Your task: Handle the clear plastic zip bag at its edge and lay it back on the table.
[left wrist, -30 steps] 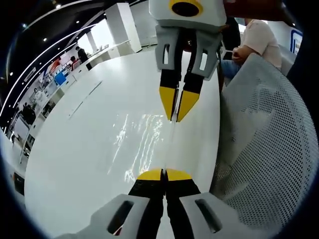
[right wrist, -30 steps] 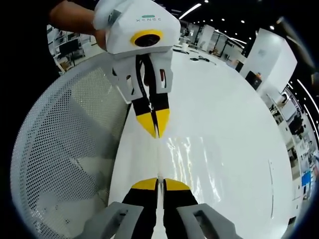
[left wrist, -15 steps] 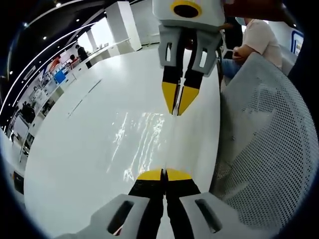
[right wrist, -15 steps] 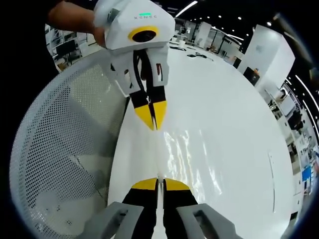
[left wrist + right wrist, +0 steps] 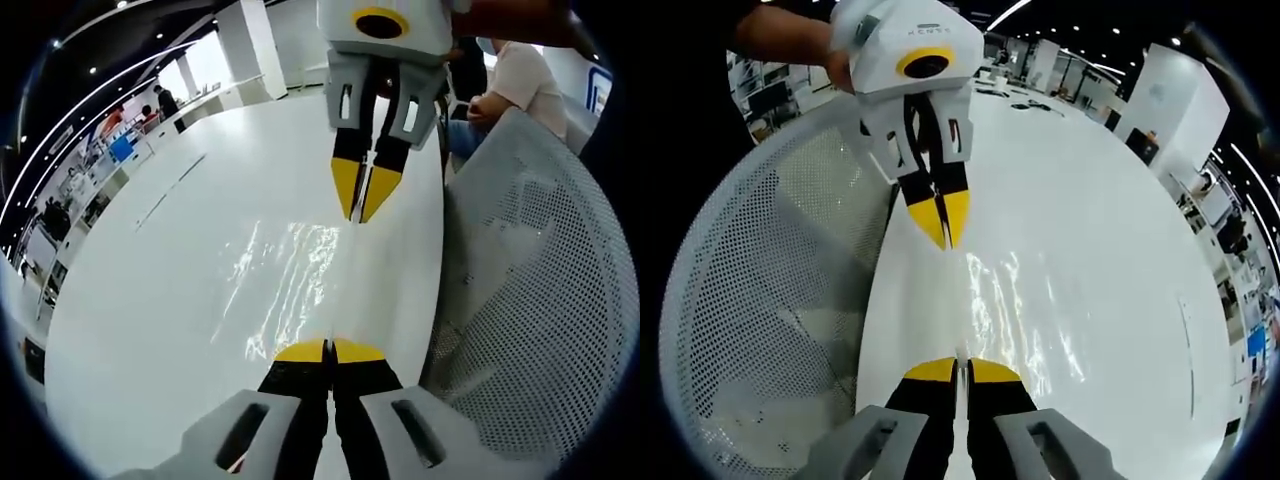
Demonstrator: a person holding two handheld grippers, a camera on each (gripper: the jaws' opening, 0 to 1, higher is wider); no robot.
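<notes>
Jaws of the left gripper (image 5: 329, 352) are pressed together on one end of the top edge of the clear zip bag (image 5: 285, 275), and in the same left gripper view the right gripper (image 5: 362, 205) pinches the far end of that edge, its yellow tips closed to a point. Seen from the right gripper view the arrangement mirrors itself: the right gripper (image 5: 958, 368) is clamped on the near end of the edge, the left gripper (image 5: 943, 232) on the far end, with a hand (image 5: 835, 60) around its white housing. Held at both ends, the edge runs as a thin taut line between the two pairs of tips, so the bag (image 5: 1025, 315) hangs or drapes to one side of that line as a glinting, wrinkled sheet over the white table (image 5: 150, 290); whether its lower part already touches the tabletop cannot be told. This two-point hold probably serves to keep the limp film spread flat rather than folding on itself, which suits laying it down in one piece. Beside the table edge stands a white perforated mesh chair back (image 5: 530, 320), just next to the stretched edge, so the bag is being held near the table's margin. A seated person (image 5: 515, 80) appears beyond the right gripper.
</notes>
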